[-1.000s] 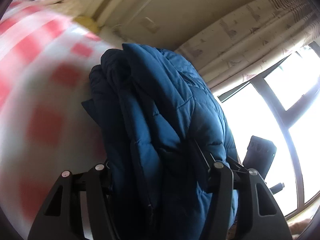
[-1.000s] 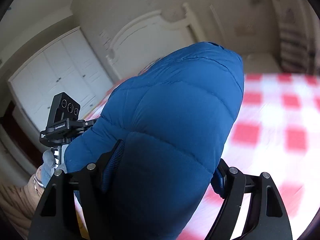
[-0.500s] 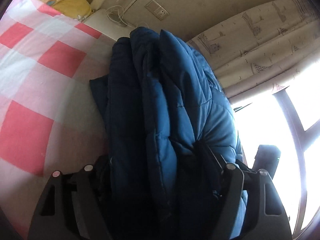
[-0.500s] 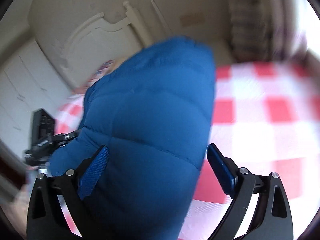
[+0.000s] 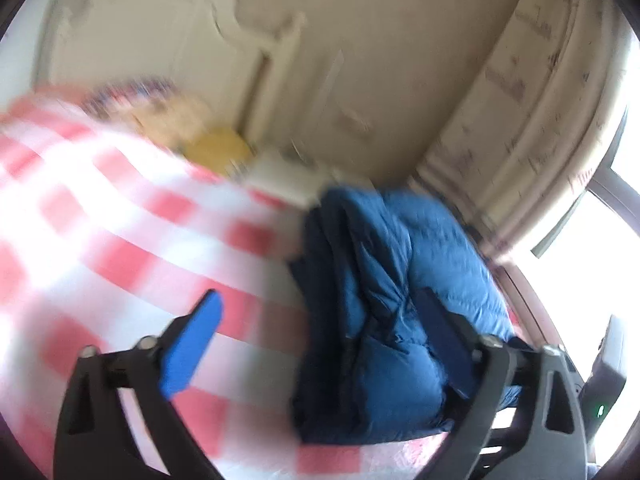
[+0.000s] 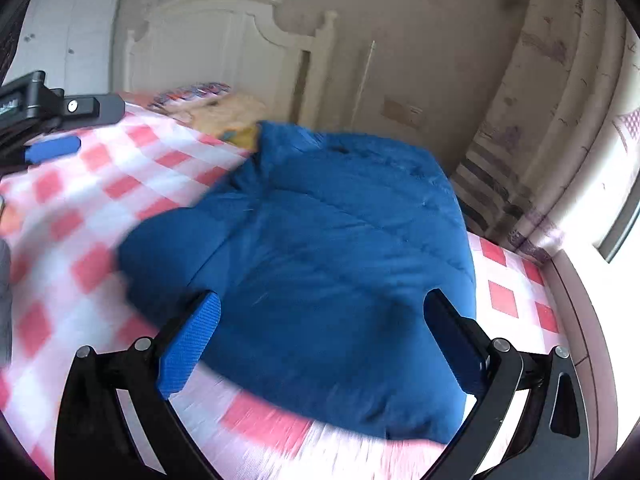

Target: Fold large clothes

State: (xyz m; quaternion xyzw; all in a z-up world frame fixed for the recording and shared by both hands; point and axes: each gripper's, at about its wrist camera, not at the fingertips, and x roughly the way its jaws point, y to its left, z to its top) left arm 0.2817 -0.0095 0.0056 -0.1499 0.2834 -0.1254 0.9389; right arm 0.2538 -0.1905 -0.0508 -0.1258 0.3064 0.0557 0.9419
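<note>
From the left wrist we see our left gripper (image 5: 316, 328) with its jaws spreading wide. The blue jacket (image 5: 392, 300) lies bundled on the red-and-white checked bedspread (image 5: 100, 248), toward the right side of this view. Part of the bundle sits between the fingers, close against the right finger (image 5: 444, 336), while the left finger (image 5: 192, 344) stands clear of it over bare bedspread. The picture is blurred, so we cannot tell whether the right pad touches the fabric. Behind the jacket are a yellow pillow (image 5: 218, 150), a pale wall and a curtain (image 5: 532, 112) beside a bright window (image 5: 616, 208).

From the right wrist we see our right gripper (image 6: 320, 344), its jaws likewise widening. The jacket (image 6: 320, 240) rests as a puffy folded heap on the bedspread (image 6: 80, 208), near the bed's right edge, and its near end lies between the fingers. Both blue pads (image 6: 188, 344) stand just off its sides, not pressing in. At the far left the other gripper (image 6: 52, 128) shows, its blue pad over the bedspread, well apart from the jacket. A white headboard (image 6: 216, 48) stands behind the bed.
</note>
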